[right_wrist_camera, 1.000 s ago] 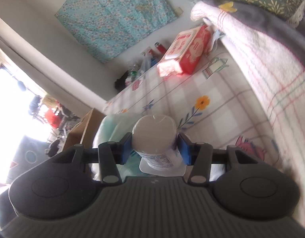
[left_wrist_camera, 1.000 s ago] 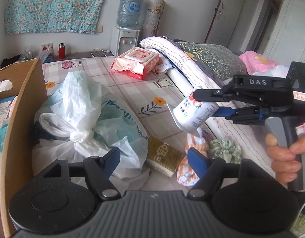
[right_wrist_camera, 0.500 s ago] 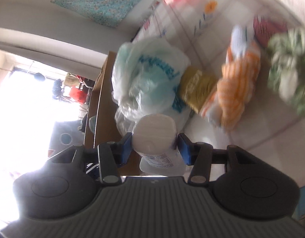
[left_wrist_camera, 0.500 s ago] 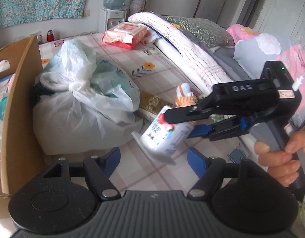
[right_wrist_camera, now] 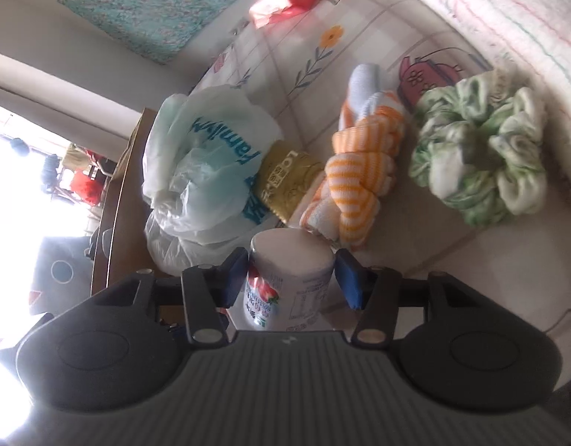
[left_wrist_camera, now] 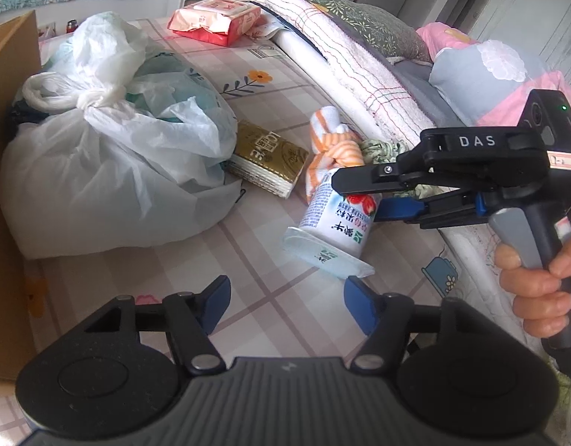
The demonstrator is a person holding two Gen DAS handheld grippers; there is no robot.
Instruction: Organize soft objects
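A white yogurt cup (left_wrist_camera: pixel 334 223) with strawberry print stands tilted, lid side down, on the checked bed sheet (left_wrist_camera: pixel 255 297). My right gripper (left_wrist_camera: pixel 360 200) straddles it and its jaws are opening. In the right wrist view the cup (right_wrist_camera: pixel 289 260) sits between the pads of my right gripper (right_wrist_camera: pixel 291 271), with a thin gap at the right pad. My left gripper (left_wrist_camera: pixel 285 297) hovers just in front of the cup, jaws closing on nothing. Behind the cup lie an orange-striped cloth (left_wrist_camera: pixel 334 148) (right_wrist_camera: pixel 360 186) and a green scrunchie (right_wrist_camera: pixel 478 160).
A knotted white plastic bag (left_wrist_camera: pixel 99 156) fills the left, against a cardboard box (left_wrist_camera: pixel 6 74). A gold packet (left_wrist_camera: pixel 267 156) lies beside the bag. A red wipes pack (left_wrist_camera: pixel 215 18) sits further back. Folded blankets (left_wrist_camera: pixel 341 55) and pillows line the right side.
My right gripper came down with the cup and set its lid on the sheet, and its jaws widened a little. My left gripper sank toward the sheet and narrowed slightly.
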